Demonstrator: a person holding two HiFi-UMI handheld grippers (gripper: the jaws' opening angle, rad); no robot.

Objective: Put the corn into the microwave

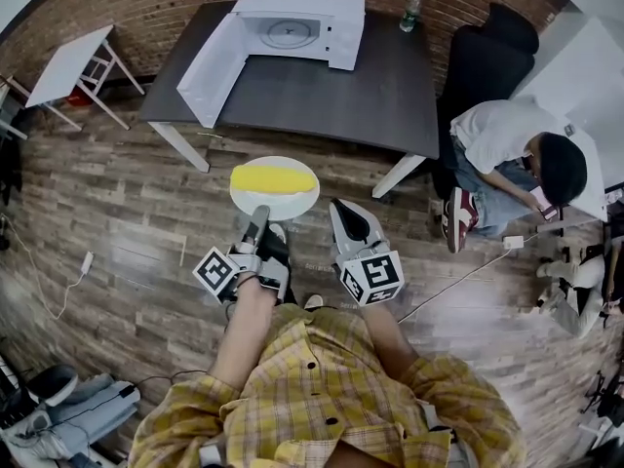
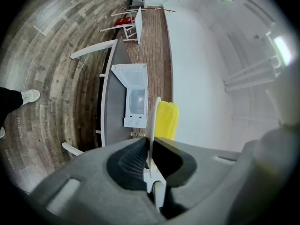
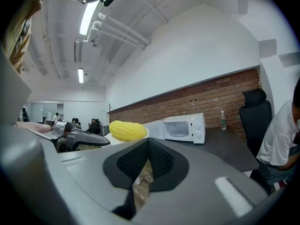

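A yellow corn cob (image 1: 273, 178) lies on a white plate (image 1: 302, 201) held in the air above the wood floor. My left gripper (image 1: 258, 214) is shut on the plate's near rim. In the left gripper view the plate (image 2: 153, 116) stands edge-on between the pads, with the corn (image 2: 167, 121) beside it. The white microwave (image 1: 297, 25) stands on the dark table (image 1: 341, 96) ahead, its door (image 1: 216, 71) swung wide open. My right gripper (image 1: 343, 214) hangs just right of the plate, shut with nothing in it. It sees the corn (image 3: 126, 130) and the microwave (image 3: 180, 128).
A person (image 1: 507, 149) sits at the table's right end, by a black chair (image 1: 483, 61). A bottle (image 1: 411, 13) stands at the table's back right corner. A small white table (image 1: 73, 64) is far left. Cables (image 1: 458, 281) run over the floor.
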